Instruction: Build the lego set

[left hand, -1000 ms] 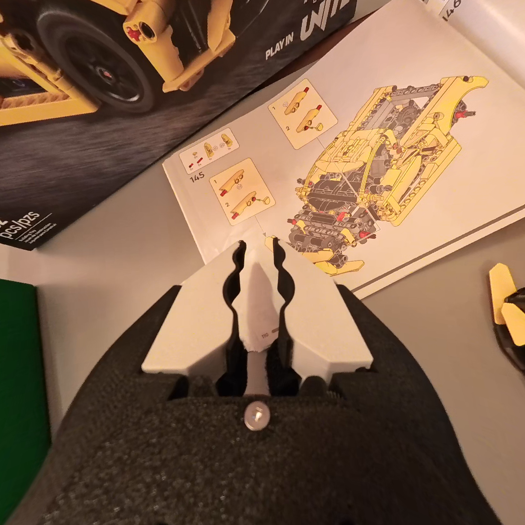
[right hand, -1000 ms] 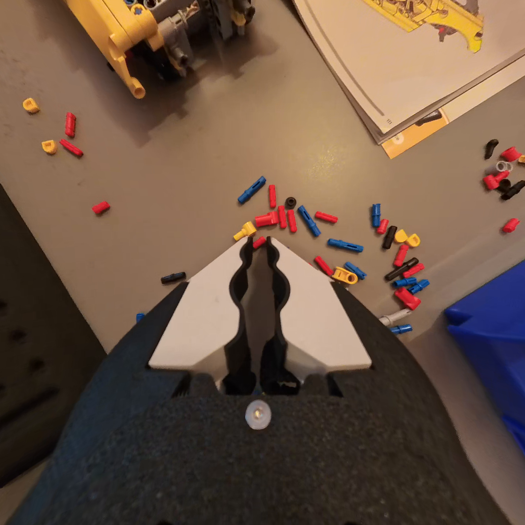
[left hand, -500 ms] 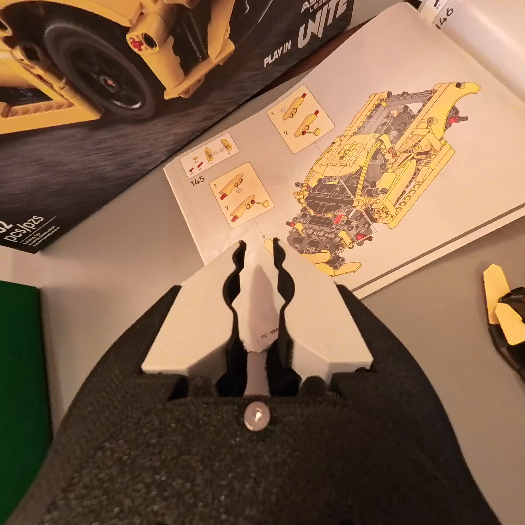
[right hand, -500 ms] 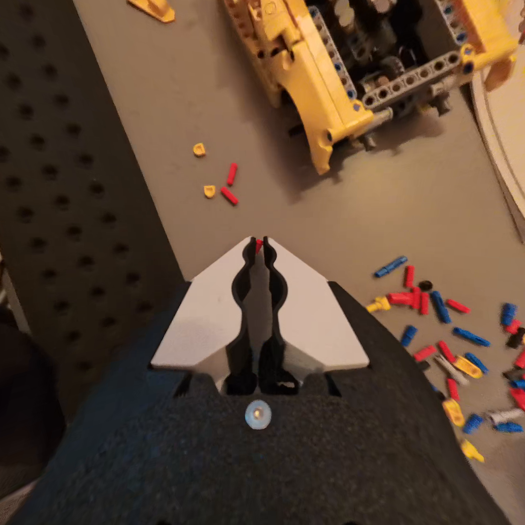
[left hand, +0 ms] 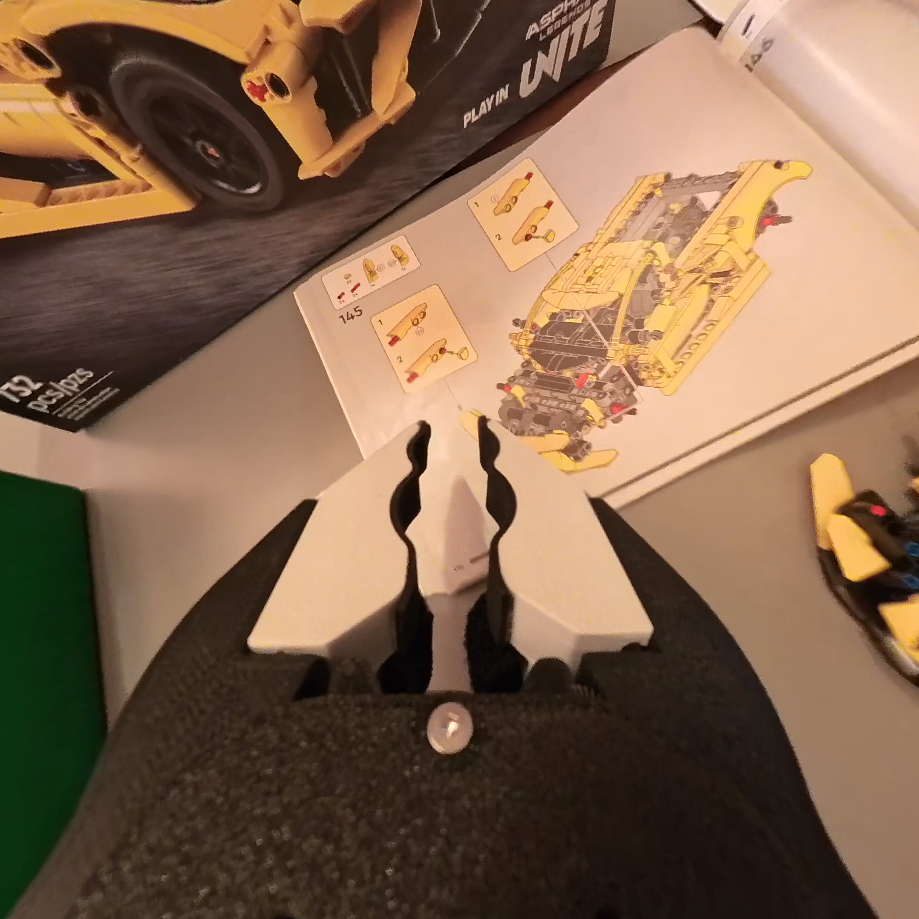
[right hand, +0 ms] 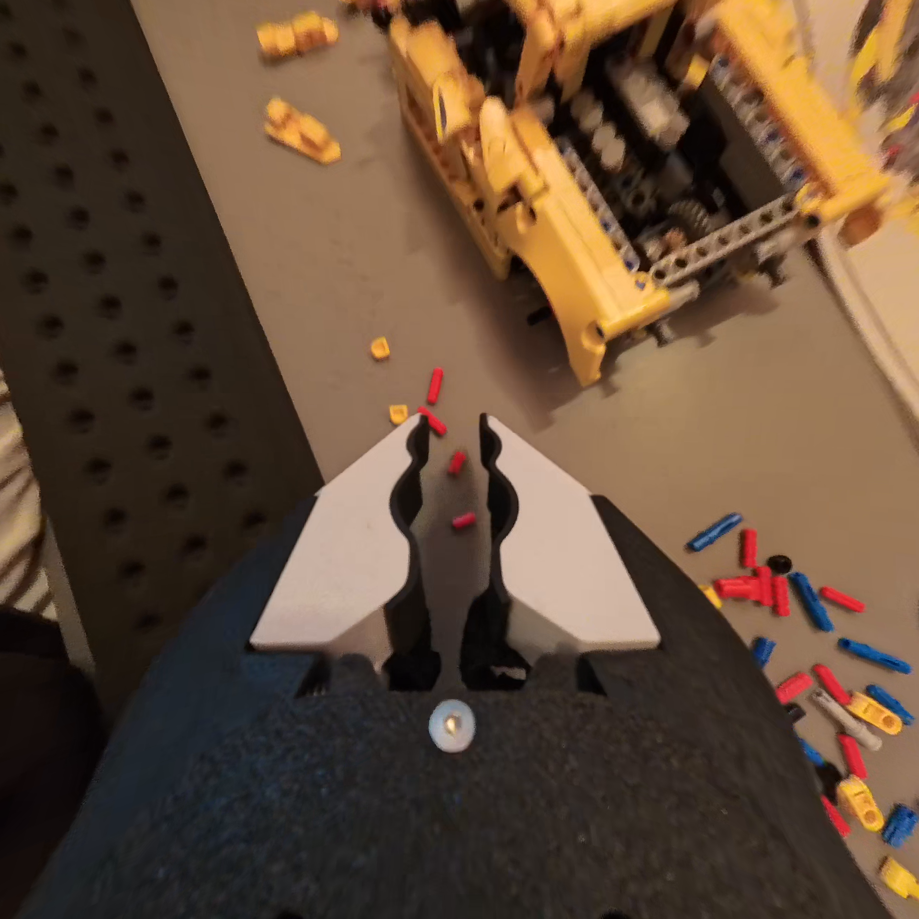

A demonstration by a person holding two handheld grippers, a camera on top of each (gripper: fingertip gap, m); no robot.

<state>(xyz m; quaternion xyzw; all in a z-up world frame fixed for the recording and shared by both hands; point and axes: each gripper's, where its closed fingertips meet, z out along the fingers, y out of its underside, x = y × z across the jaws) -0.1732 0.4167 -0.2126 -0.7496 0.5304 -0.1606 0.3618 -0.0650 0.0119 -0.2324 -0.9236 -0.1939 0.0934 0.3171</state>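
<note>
**Both tongs empty, right pair over the red pins**

Right tongs (right hand: 451,422) hang parted a little way above the grey bench (right hand: 308,278), gripping nothing. Two small red plastic pins (right hand: 456,461) lie on the bench in the gap between the pale fingers (right hand: 343,552), and a longer red pin (right hand: 431,420) sits just past the left fingertip beside a tiny yellow connector (right hand: 398,413). These few pieces lie well apart from the mixed scatter of red, blue and yellow pins (right hand: 815,646) at the right, which suggests they were sorted out for the step in hand.

The half-built yellow and grey Technic car body (right hand: 587,199) stands farther ahead, near the separated pieces, with two loose yellow panel pieces (right hand: 302,130) off its left side.

Left tongs (left hand: 451,422) are likewise narrowly parted and empty, hovering over the corner of the open white instruction booklet (left hand: 621,308), likely so the page stays in view for reference. The dark set box with the car picture (left hand: 164,164) lies beyond the booklet.
</note>
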